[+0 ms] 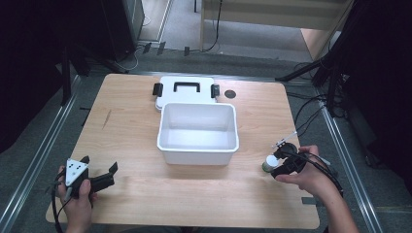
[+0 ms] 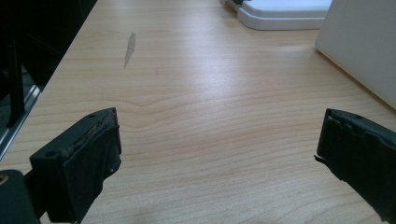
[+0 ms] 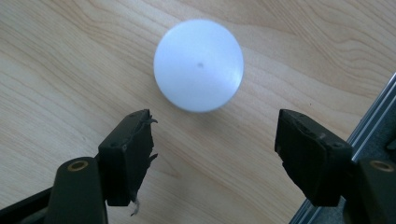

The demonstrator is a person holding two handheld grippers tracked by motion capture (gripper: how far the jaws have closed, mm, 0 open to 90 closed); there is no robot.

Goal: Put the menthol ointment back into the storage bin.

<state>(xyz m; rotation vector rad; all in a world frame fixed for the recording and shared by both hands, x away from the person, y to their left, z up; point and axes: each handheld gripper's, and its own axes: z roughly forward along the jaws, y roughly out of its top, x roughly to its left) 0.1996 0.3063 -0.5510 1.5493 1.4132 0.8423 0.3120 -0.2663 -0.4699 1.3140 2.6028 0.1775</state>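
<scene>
Jaws of right gripper (image 3: 215,140) gape above upright white-capped bottle (image 3: 199,64).

One white open box (image 1: 198,132) stands at the middle of the bench (image 1: 126,145). One white lid (image 1: 186,90) lies behind it toward the far edge, bearing one black handle and two black clasps. One small white-capped jar (image 1: 270,163) stands near the right edge. One dark round mark (image 1: 230,93) sits beside the lid. Two grippers: left gripper (image 1: 104,175), right gripper (image 1: 281,160).
</scene>
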